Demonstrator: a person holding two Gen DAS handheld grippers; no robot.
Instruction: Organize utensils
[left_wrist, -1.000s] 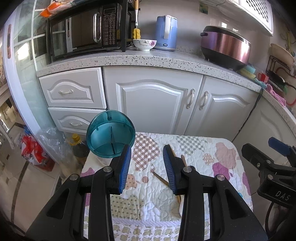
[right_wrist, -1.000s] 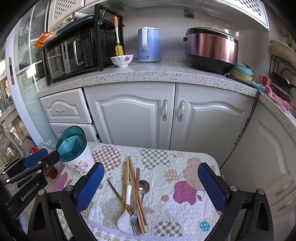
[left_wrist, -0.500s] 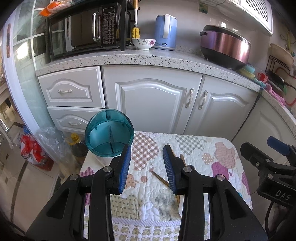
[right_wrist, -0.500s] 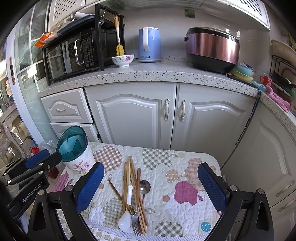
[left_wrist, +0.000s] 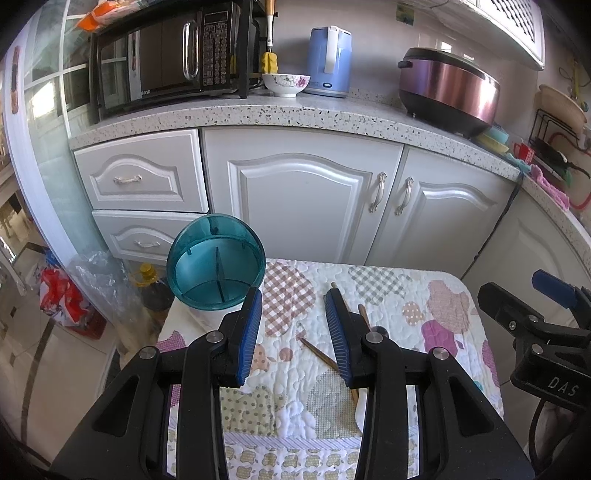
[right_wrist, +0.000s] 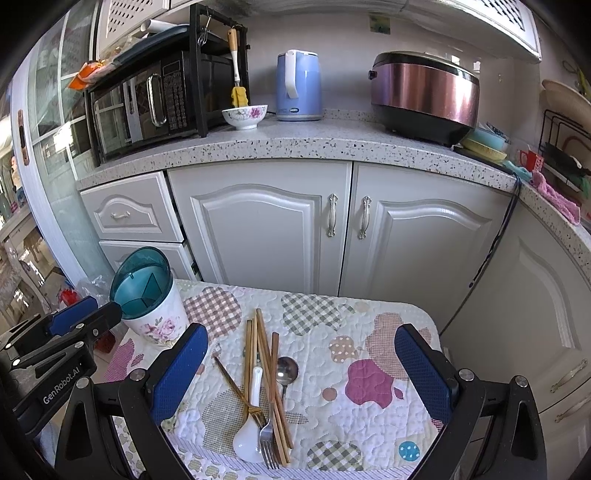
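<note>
Teal plastic lined the mouth of the utensil holder (right_wrist: 142, 282), a white floral pot with dividers inside, which stood upright and empty at the far left corner of the tabletop (right_wrist: 369, 325) with its patchwork quilted cover. None of the utensils had gone in yet, so the sorting looked to be at its very start, with a first pick still to be chosen.

All the pieces lay in one loose pile near the front edge: several wooden chopsticks (right_wrist: 258, 350) fanned lengthwise, a white ceramic spoon (right_wrist: 251, 424), a metal spoon (right_wrist: 287, 369) just beside them, and a fork (right_wrist: 267, 439) whose tines overlapped the chopstick ends. One thin stick crossed the rest at a slant.

Both tools hovered above the cover and touched nothing. The right hand-held gripper (right_wrist: 299, 373) stood wide, its blue pads straddling the pile with nothing between them. The left hand-held gripper (left_wrist: 293, 332) was parted more narrowly and empty, aimed at bare quilt between the holder and the pile.

Judged from this, the next move called for the right one to drop onto a single piece. The metal spoon at the pile's edge seemed the easiest to separate; the overlapping chopsticks risked being dragged along.
</note>
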